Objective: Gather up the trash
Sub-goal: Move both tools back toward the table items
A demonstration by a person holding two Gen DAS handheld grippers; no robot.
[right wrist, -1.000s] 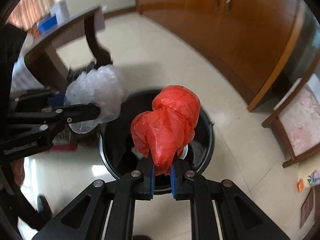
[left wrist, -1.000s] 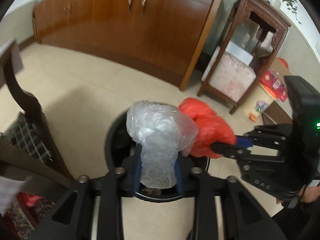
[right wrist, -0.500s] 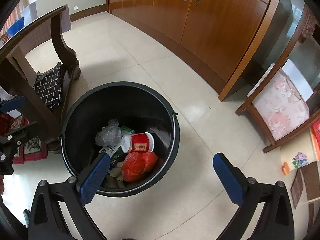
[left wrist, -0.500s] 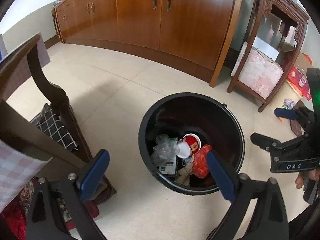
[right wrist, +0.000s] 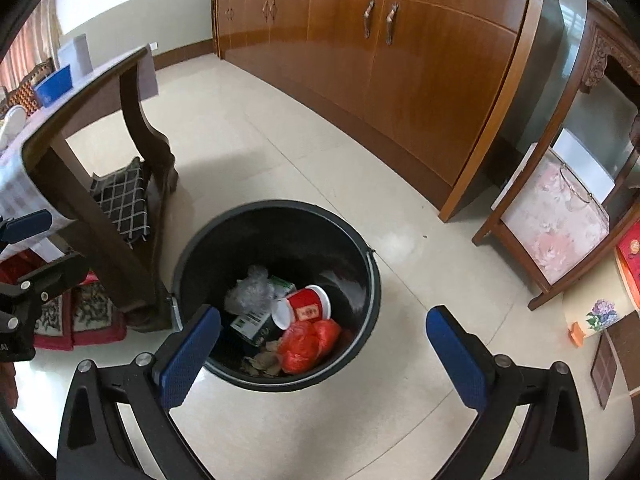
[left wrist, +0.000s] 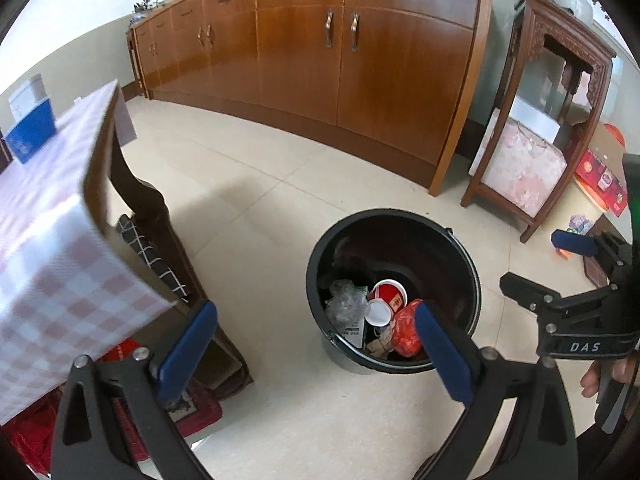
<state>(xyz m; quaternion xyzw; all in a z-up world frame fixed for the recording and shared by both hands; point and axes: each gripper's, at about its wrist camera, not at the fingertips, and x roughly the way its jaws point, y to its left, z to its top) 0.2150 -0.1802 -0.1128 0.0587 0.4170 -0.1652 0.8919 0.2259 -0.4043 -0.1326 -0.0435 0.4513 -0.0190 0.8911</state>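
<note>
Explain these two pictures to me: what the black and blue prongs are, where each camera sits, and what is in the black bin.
No robot here: a person holds a two-finger gripper in each hand, each with a fisheye camera looking along its fingers. One picture comes from the left gripper, the other from the right gripper. Both are open and hold nothing. Below them on the tiled floor stands a black bin holding a red plastic bag, a clear plastic bag, a red paper cup and other scraps. A table with a checked cloth stands beside it.

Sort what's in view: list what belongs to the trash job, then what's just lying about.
Job: black trash bin; inside it, red plastic bag, red paper cup, clear plastic bag; left claw, right claw, both open.

Lying about: checked cushion, blue box, table.
</note>
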